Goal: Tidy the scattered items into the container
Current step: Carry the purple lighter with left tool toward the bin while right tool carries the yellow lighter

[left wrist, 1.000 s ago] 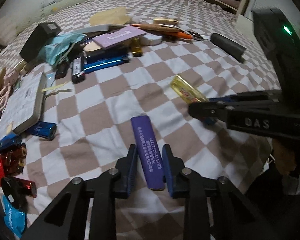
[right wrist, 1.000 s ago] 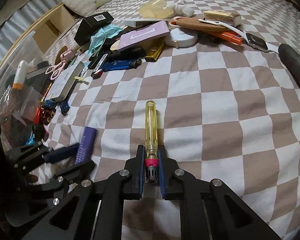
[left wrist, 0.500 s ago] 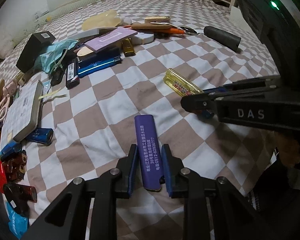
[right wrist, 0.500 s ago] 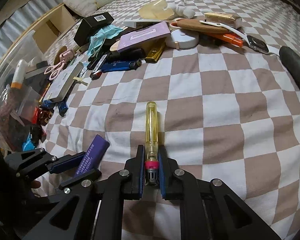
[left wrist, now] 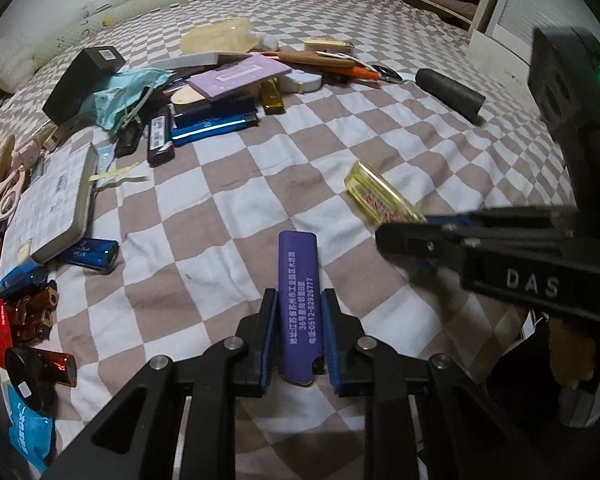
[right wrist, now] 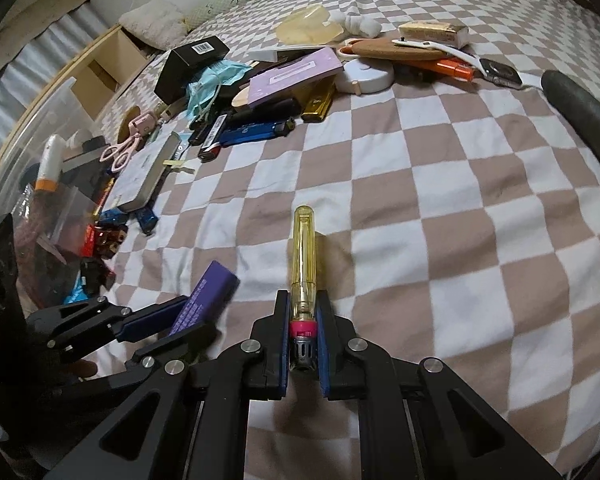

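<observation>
My left fingers (left wrist: 299,336) clamped the purple lighter (left wrist: 298,304), my right fingers (right wrist: 302,330) gripped the yellow lighter (right wrist: 302,256), clutter pile (right wrist: 260,96) at eleven o'clock on the checkered bed (right wrist: 440,200)

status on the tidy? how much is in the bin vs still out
Early. The clear container already holds a few items. In hand: left claw grips the purple lighter; right claw grips the yellow lighter. Left: the main pile plus strays on the checkered bedspread.
</observation>
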Tool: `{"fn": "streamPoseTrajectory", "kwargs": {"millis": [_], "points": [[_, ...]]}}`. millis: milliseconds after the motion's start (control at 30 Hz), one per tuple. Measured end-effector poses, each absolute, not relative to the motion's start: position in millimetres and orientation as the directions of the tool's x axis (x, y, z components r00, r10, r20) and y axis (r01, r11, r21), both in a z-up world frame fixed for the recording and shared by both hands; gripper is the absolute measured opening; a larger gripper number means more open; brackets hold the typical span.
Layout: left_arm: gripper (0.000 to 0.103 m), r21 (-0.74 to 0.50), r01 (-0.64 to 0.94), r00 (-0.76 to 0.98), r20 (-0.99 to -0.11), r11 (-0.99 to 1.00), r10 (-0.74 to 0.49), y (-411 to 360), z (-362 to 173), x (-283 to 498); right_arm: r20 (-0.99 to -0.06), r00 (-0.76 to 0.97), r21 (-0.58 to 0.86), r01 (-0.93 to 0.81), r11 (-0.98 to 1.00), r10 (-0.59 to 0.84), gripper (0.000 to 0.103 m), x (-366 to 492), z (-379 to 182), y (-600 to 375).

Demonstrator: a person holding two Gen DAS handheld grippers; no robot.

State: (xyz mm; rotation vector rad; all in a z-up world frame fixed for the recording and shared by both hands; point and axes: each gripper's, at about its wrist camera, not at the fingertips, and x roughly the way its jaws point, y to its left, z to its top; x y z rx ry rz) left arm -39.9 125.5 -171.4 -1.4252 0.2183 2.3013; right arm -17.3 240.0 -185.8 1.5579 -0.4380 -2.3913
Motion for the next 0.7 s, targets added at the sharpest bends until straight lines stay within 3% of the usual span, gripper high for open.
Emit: {"fn": "streamPoseTrajectory", "kwargs": {"millis": [700], "points": [[0.021, -0.07, -0.306, -0.602, -0.759, -0.949, 0.25, 73, -81, -58, -0.791, -0.526, 0.317, 0.081, -0.945, -0.311, 0.012, -39, -109, 233]]}}
